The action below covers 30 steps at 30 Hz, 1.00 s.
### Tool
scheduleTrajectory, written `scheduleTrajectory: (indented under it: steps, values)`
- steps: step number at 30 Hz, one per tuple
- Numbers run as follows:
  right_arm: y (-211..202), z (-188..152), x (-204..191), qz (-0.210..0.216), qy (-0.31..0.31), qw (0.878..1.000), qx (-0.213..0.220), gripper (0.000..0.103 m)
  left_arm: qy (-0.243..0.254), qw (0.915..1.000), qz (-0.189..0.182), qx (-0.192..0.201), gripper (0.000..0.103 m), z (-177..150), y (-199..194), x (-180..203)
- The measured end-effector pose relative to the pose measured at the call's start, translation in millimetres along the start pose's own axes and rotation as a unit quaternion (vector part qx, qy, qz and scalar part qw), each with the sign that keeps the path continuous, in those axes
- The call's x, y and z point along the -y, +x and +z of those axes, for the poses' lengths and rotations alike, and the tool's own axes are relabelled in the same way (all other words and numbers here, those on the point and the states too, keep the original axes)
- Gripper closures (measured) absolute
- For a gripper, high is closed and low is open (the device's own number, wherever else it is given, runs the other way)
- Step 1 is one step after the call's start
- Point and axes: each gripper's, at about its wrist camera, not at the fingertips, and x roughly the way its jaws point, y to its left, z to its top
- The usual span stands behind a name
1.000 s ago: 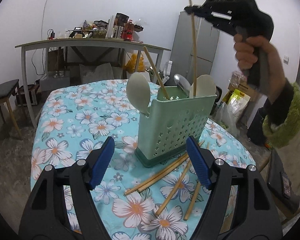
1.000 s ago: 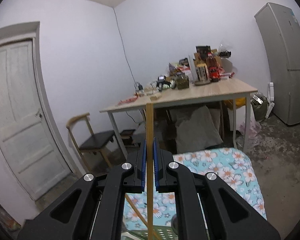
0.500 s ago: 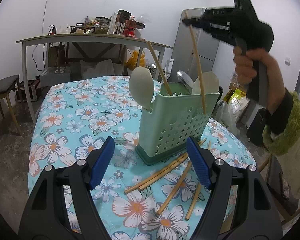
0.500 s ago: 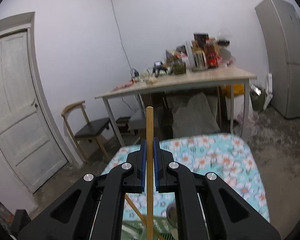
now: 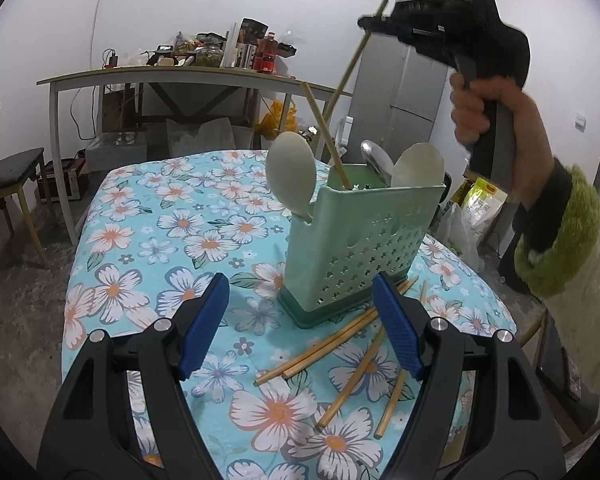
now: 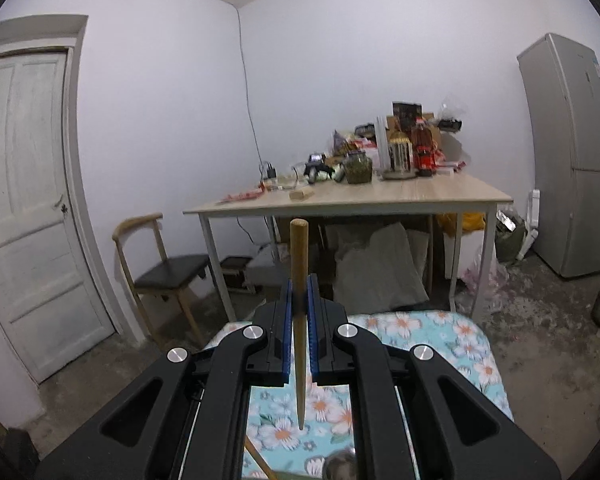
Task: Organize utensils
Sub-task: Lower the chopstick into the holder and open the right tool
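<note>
Left wrist view alone shows the table scene: the left gripper stands wide with nothing between its pads, low over the floral tablecloth. Just ahead of it sits the green utensil holder, holding two pale spoons, a metal spoon and one leaning chopstick. Loose chopsticks lie on the cloth under and just right of the left gripper's right pad. Up and to the right, a hand holds the right gripper, clamped narrow on a held chopstick. Right wrist view shows only that grip: the held chopstick is pinched between blue pads, blunt end up, thin tip down over the cloth. From the left, its long axis slants, lower end down-left behind the holder. A second ago it stood near upright at the holder's front rim; now it tilts.
</note>
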Motion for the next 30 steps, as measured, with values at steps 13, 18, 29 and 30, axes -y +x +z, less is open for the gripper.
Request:
scheduleTrajectory:
  steps: [13,18,29,30]
  values:
    - [-50.5,23.7,3.7,0.003,0.006,0.998,0.054,0.096,-0.003,1.0000,-0.004,-0.002,0.033,-0.5,2.0,1.9]
    - [-71.6,23.5,1.9,0.010,0.003,0.998,0.062,0.096,-0.003,1.0000,-0.004,-0.002,0.033,-0.5,1.8,2.2]
    - [-79.0,0.2,8.9,0.013,0.017,0.999,0.035,0.096,-0.002,1.0000,-0.005,-0.004,0.033,-0.7,1.5,4.3]
    - [-78.9,-2.4,11.2,0.015,0.022,0.999,0.031,0.096,-0.002,1.0000,-0.005,-0.003,0.033,-0.9,1.4,4.2]
